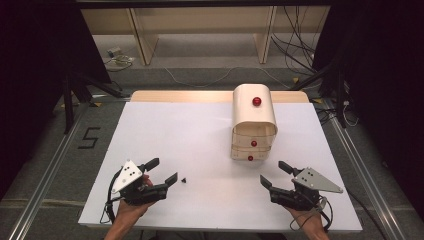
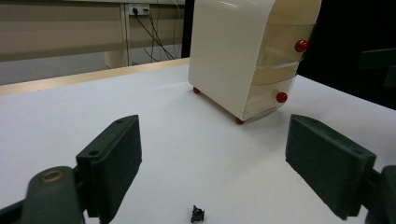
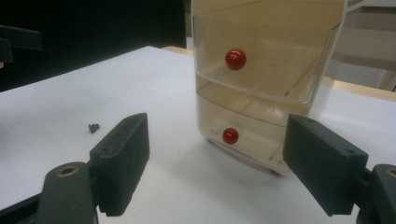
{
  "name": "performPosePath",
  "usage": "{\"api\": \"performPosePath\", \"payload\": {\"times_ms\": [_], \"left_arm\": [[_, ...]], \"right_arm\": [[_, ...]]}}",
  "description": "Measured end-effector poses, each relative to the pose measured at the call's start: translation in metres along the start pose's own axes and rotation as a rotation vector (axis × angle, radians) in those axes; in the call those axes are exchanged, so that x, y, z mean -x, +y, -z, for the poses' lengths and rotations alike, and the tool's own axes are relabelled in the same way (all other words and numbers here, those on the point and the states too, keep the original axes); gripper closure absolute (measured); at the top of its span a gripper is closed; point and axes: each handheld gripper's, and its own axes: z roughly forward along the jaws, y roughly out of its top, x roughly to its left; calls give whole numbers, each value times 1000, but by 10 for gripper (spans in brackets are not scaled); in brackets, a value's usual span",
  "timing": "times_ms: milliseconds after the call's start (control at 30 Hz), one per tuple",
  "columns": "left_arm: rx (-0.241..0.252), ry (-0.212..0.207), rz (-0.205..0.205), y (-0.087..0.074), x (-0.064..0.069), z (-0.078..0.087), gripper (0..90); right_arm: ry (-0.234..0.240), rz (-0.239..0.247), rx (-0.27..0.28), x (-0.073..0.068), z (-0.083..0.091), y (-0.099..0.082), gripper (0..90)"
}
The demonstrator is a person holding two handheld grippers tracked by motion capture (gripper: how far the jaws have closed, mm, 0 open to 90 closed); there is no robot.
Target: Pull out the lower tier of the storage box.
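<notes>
High view: left gripper (image 1: 163, 171) held low over the white table (image 1: 200, 130), jaws spread wide, nothing between them, nothing touched. Small black part (image 1: 184, 179) lay on the table just beside the tip of its nearer jaw, apart from it. Right gripper (image 1: 272, 174) likewise spread wide and empty, aimed toward the cream drawer unit (image 1: 254, 122). Drawer unit stood upright near the far edge, three red knobs (image 1: 254, 143) facing the person; all drawers shut. Bare table between both grippers and the unit.

Left gripper view: jaws stood far apart, pads (image 2: 119, 161) clear of everything. Black part (image 2: 197, 214) sat on the table between the jaws, close in, touching neither. Drawer unit (image 2: 224, 60) well beyond, seen from its side and front corner.

Right gripper view: jaws wide, empty, pads (image 3: 126, 161) free. Drawer unit (image 3: 266, 70) near, straight ahead, translucent drawer fronts closed, two knobs (image 3: 235, 59) visible. Black part (image 3: 94, 127) off to the left, well apart.
</notes>
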Motion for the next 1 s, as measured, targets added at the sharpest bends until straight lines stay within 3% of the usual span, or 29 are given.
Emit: {"api": "performPosePath", "payload": {"times_ms": [733, 833, 1000], "left_arm": [[-4, -1, -5, 0, 1, -1, 183], [-5, 0, -6, 0, 1, 0, 183], [-5, 2, -5, 0, 1, -1, 183]], "right_arm": [[-92, 6, 23, -4, -1, 1, 242], [-129, -17, 23, -4, -3, 0, 247], [-139, -29, 13, -4, -6, 0, 248]]}}
